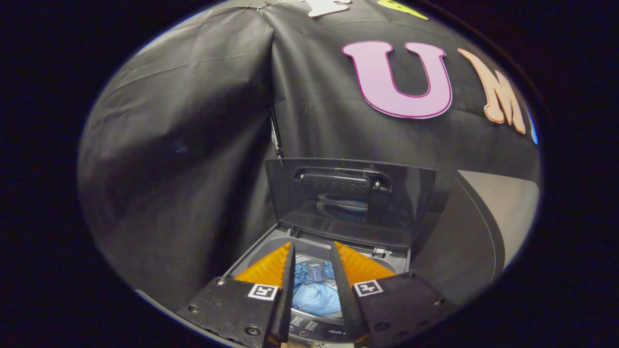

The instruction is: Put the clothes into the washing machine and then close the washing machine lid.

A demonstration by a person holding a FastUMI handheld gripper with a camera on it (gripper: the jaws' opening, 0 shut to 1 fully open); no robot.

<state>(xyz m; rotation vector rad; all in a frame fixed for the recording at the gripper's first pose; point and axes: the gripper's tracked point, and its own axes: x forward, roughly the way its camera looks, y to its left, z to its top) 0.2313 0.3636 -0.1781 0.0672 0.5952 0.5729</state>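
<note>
The small grey top-loading washing machine (271, 246) stands just ahead of the gripper (312, 251), against the black cloth booth wall (184, 145). Its tinted lid (348, 198) stands upright beyond the fingers, fully open, with a handle recess near its top edge. The 2 fingers are a narrow gap apart and hold nothing. Through that gap, down in the drum, lies a crumpled light-blue garment (316, 298), beside the drum's central post (315, 271). The control panel (319, 327) sits nearest, between the fingers' bases.
</note>
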